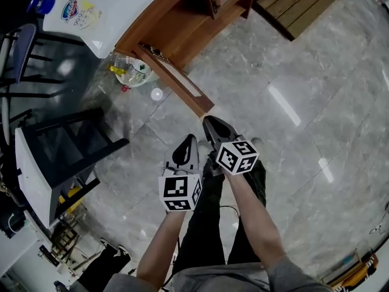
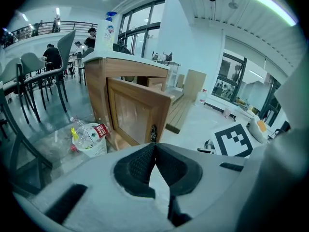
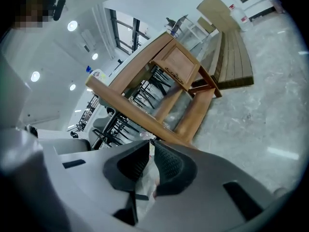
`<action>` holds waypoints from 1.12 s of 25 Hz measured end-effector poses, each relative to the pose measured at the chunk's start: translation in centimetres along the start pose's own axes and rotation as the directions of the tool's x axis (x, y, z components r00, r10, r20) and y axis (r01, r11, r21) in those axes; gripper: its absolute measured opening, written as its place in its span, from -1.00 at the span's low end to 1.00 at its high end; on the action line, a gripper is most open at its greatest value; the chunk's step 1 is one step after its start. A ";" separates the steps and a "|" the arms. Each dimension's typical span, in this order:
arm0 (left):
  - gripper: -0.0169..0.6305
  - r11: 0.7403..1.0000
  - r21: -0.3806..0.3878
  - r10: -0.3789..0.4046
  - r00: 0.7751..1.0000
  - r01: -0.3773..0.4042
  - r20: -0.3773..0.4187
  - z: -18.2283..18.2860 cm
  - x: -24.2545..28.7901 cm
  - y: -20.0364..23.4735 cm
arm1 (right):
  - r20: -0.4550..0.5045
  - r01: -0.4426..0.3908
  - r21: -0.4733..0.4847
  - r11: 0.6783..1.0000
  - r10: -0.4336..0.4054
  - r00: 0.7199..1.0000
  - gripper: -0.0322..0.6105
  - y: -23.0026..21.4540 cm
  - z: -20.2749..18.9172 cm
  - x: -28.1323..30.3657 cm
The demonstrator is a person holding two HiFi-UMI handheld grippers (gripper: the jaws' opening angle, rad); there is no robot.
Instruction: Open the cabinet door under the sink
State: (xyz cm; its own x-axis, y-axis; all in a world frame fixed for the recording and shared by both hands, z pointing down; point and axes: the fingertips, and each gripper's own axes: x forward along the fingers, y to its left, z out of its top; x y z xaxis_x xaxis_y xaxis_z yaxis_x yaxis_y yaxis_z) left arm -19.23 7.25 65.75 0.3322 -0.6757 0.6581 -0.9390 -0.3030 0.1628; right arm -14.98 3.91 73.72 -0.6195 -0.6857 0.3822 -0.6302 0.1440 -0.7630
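The wooden cabinet (image 1: 182, 17) stands under a white counter top (image 1: 115, 11). Its door (image 1: 176, 81) is swung out over the floor toward me. In the left gripper view the door (image 2: 137, 112) shows edge-on, with a small dark handle (image 2: 153, 133) on its free edge. My right gripper (image 1: 206, 120) sits at the door's free end; whether it touches the door I cannot tell. Its jaws (image 3: 149, 141) are nearly together, with a thin slit and nothing in it. My left gripper (image 1: 189, 140) hangs just left of it, a little short of the door, shut (image 2: 154, 145) and empty.
A white bin of plastic bottles (image 1: 130, 70) stands on the floor by the cabinet's left corner. Dark chairs and a stand (image 1: 67, 142) fill the left side. A wooden platform (image 1: 304, 2) lies at the far right. Grey marble floor (image 1: 292, 102) stretches to the right.
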 end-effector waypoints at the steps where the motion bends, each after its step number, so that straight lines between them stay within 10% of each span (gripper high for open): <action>1: -0.92 1.000 -0.002 0.001 1.000 -0.001 0.002 0.1 -0.3 -0.4 | -0.004 -0.003 -0.011 1.000 0.003 1.000 -0.80 0.2 0.1 -0.6; 13: -0.92 1.000 0.016 0.006 0.996 -0.008 0.088 6.7 -5.6 -4.6 | -0.011 -0.067 -0.240 0.968 0.066 0.998 -0.88 6.1 6.7 -8.1; 28: -0.92 0.998 0.059 -0.020 0.950 0.002 0.311 22.3 -15.0 -8.2 | 0.101 -0.101 -0.515 0.851 0.178 0.979 -0.88 22.1 20.2 -16.7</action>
State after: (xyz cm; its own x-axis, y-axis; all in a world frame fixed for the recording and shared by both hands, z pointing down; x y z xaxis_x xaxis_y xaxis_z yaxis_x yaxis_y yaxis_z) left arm -14.49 4.94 38.15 0.3624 -0.8448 0.3936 -0.9314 -0.3434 0.1206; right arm -9.10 4.11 39.89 -0.6710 -0.7178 0.1859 -0.7147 0.5595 -0.4198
